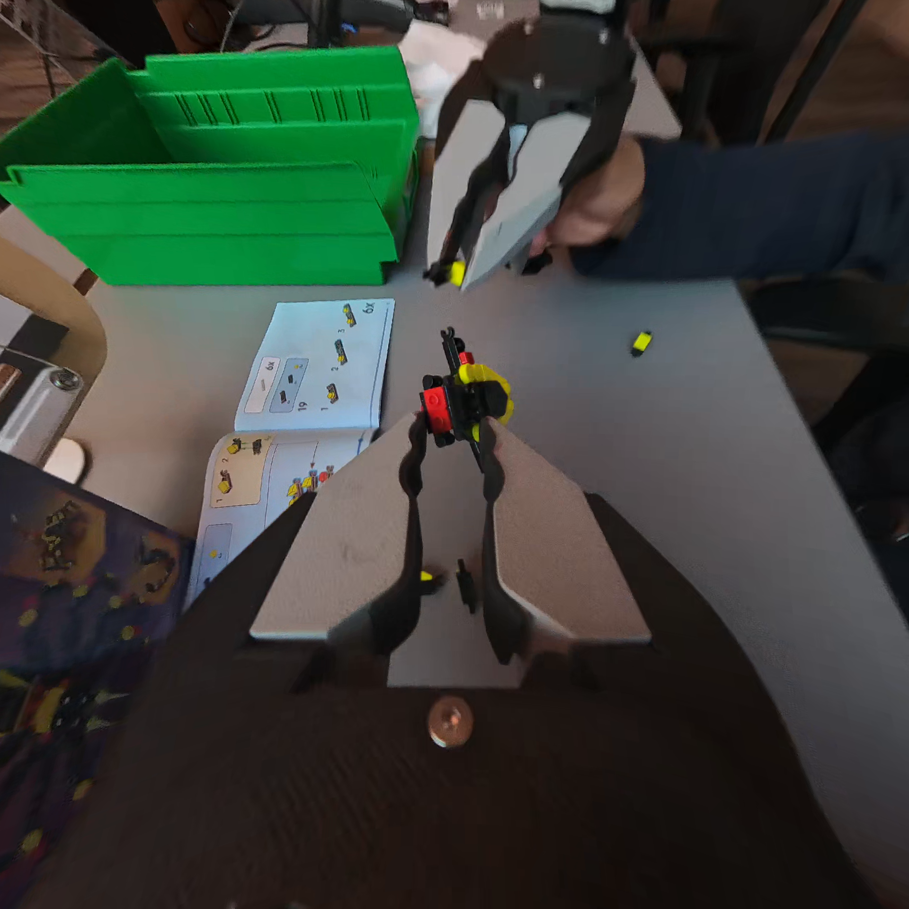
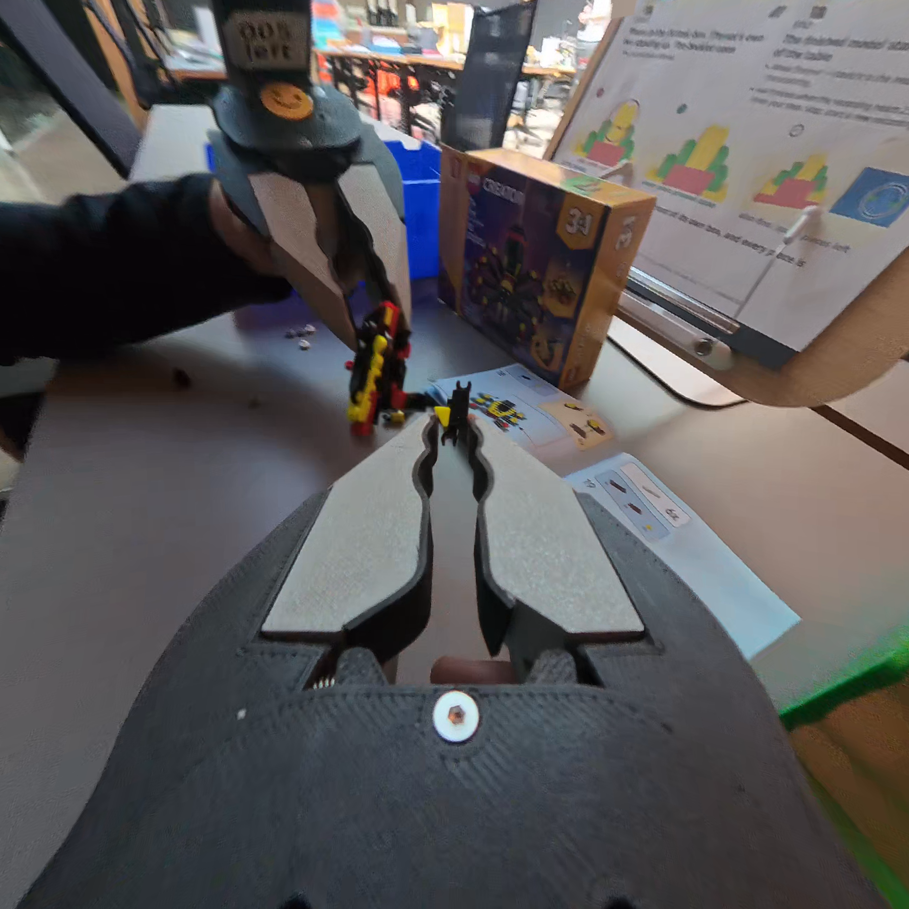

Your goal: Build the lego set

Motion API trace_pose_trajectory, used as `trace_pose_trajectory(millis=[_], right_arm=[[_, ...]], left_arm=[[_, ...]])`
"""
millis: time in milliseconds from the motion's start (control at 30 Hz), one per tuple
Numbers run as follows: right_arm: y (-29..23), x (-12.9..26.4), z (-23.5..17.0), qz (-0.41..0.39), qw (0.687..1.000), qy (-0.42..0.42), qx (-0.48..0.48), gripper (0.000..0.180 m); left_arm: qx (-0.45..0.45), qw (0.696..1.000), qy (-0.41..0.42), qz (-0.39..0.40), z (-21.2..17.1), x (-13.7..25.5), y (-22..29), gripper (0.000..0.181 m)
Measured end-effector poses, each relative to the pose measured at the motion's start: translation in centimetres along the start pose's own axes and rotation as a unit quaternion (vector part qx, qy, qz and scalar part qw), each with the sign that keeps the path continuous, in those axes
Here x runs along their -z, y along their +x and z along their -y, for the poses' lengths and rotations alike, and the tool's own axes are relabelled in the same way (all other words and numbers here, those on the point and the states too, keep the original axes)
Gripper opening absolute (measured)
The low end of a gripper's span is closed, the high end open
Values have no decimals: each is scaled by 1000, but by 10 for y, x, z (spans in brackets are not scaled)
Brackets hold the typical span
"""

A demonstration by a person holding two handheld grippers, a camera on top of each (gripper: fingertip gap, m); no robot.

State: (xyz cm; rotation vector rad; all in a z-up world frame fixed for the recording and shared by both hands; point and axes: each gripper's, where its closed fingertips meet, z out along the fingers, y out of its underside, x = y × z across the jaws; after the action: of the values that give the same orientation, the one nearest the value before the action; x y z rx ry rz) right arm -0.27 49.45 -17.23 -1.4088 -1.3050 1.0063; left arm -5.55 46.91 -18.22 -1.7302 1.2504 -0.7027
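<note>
My left gripper (image 1: 452,428) is shut on a black, red and yellow lego model (image 1: 465,396) and holds it above the grey table (image 1: 639,467). The model also shows in the right wrist view (image 2: 376,371), with the left gripper (image 2: 381,324) above it. My right gripper (image 2: 452,428) is shut on a small black and yellow leg piece (image 2: 452,410), just right of the model. In the left wrist view the right gripper (image 1: 450,275) is farther back, with the piece (image 1: 455,272) at its tips. The open instruction booklet (image 1: 315,374) lies left of the model.
Green bins (image 1: 221,162) stand at the back left. The lego box (image 2: 536,260) stands behind the booklet (image 2: 541,413). A loose yellow and black piece (image 1: 641,343) lies at the right, and two small pieces (image 1: 465,585) lie under my left gripper. A poster board (image 2: 762,172) leans at the right. Left tips to right tips: about 7 cm.
</note>
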Motion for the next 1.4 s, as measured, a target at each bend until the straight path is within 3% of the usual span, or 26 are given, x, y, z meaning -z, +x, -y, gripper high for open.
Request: trace_pose_trajectory(millis=[67,133,333,467,767,933,1400], right_arm=[[-11,2,5,36,999,12,-1,8],[-11,0,3,24,999,3,23,8],[-26,-4,-13,9,982,-52,184,9],[-39,-6,-17,68,987,-50,136,9],[-71,-26,-41,154,980,-99,76,9],[-69,-31,-44,159,980,-113,28,9],[-86,-38,-70,188,965,-179,43,9]], left_arm=[[-32,999,-20,13,-8,-5,4,19],[-41,999,-20,-4,-11,-8,14,18],[-9,997,-42,-69,-34,-4,27,18],[-5,989,-62,-131,-47,0,45,18],[-7,986,-73,-151,-44,-1,54,18],[50,974,-137,-173,-65,-5,59,19],[176,956,-138,-189,-70,-16,53,23]])
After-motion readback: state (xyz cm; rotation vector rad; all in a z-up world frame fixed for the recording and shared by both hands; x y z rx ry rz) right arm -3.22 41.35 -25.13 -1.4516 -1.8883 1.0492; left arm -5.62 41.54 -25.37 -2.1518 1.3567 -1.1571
